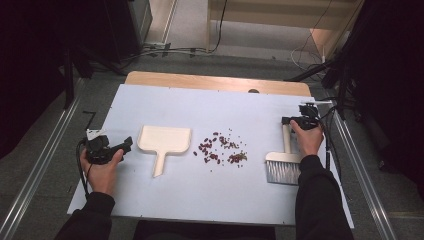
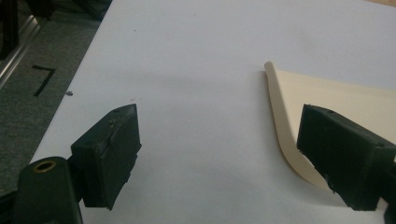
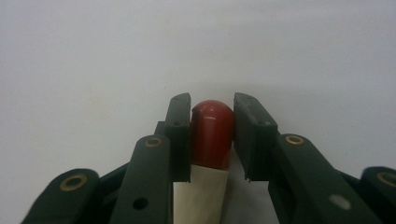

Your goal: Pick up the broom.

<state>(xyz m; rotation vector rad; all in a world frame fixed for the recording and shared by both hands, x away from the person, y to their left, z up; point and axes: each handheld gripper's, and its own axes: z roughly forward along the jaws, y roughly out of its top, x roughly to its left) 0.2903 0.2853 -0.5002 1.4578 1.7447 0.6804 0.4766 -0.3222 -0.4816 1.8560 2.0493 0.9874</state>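
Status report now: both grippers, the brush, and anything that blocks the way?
Right gripper shut on brush handle, red tip between jaws. Left gripper open, beside dustpan. Red bits scattered between dustpan and brush; nothing blocking.

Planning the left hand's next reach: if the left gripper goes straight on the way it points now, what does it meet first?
Probably the cream dustpan: the left gripper points open at its near edge, with bare white table between. Depth is hard to judge.

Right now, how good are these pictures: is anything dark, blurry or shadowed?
High view: the white table is evenly lit, its surroundings nearly black. Left gripper view: soft shadow beside the cream dustpan, the near jaws slightly blurred. Right gripper view: the brush handle's red tip is sharp, the table behind hazy.
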